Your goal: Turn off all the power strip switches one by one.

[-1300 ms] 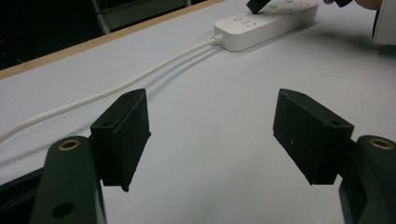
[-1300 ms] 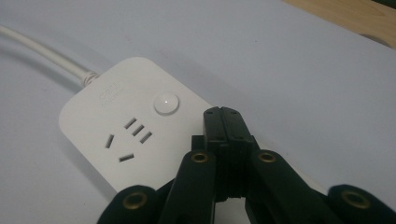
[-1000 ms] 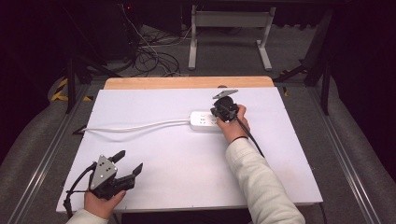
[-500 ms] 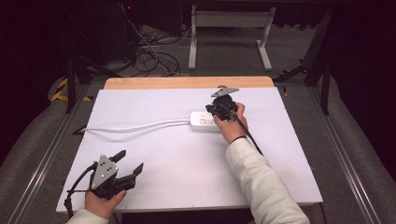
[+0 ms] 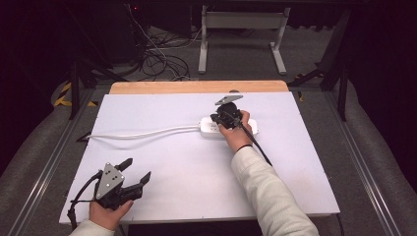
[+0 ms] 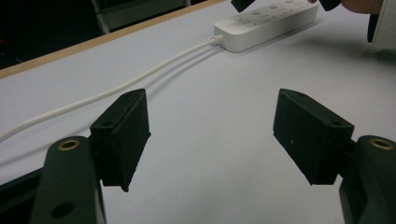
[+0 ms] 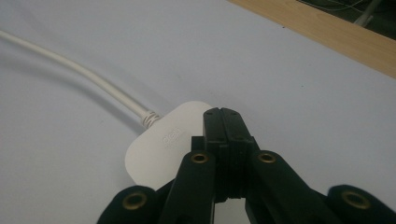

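Power strip as landmark: white, lying flat on desk, well in from far wooden edge, w/ white cord trailing off its left end toward desk's left side.

Right claw directly over strip, jaws clenched flat on each other w/ nothing between; in right gripper view, closed tips set over strip's rounded cord end, just behind where cord enters. Whether tips actually touch plastic: can't tell, prob. touching or just above.

Left claw well apart from strip, at near-left of desk, jaws spread wide, holding nothing; in left gripper view, pads hang over bare desk w/ strip far ahead.

Step in hand, judged: closed tips used as a poker or pusher on strip — nudging it across desk or pressing a switch, not gripping it.

Next move, judged:
- Keep jaws shut, press down or push level w/ light force, since strip prob. slides easily on smooth desk.
- Watch cord: stiff, may drag strip's end round.
- If strip skids, bring left claw over to steady far end or cord.
- To lift instead, would need to open jaws first & straddle strip's narrow sides.
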The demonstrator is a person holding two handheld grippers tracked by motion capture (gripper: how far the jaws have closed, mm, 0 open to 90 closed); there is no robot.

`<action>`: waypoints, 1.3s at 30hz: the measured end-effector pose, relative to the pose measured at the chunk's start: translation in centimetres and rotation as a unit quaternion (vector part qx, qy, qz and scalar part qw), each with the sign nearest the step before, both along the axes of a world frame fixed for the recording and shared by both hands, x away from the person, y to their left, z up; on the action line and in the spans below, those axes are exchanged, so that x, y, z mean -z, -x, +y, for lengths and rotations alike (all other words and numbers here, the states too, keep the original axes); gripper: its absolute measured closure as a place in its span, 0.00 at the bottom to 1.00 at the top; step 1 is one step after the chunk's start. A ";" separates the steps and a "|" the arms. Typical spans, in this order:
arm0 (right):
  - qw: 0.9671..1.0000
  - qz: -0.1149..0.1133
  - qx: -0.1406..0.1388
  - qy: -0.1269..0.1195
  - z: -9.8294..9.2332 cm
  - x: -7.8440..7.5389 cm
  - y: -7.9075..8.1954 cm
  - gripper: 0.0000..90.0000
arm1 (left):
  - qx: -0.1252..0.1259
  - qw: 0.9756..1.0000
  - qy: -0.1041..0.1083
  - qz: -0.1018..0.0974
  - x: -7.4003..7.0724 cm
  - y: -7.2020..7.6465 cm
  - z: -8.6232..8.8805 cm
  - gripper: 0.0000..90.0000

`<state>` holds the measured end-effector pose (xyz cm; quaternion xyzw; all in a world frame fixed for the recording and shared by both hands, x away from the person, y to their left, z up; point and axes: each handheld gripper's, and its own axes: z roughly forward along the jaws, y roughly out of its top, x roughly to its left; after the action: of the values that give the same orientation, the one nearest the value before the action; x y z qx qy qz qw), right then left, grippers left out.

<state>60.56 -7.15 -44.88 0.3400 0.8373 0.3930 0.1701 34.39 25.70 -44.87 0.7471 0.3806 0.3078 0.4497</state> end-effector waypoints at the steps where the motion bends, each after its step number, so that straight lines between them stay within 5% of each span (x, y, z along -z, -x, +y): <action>1: 1.000 -0.001 -0.001 0.001 0.1 0.1 -0.1 1.00 | 0.002 1.000 0.000 0.000 0.0 0.0 0.0 0.31; 20: 0.999 0.011 0.017 0.031 0.9 0.4 -0.6 1.00 | 0.002 1.000 0.001 0.001 0.0 0.0 0.0 0.31; 39: 0.999 0.020 0.035 0.019 1.0 0.8 -0.6 1.00 | 0.002 1.000 0.002 0.001 0.0 0.1 0.0 0.31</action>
<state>61.16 -6.20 -45.69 0.3731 0.8355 0.3642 0.1736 34.31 25.65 -44.85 0.7473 0.3804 0.3053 0.4514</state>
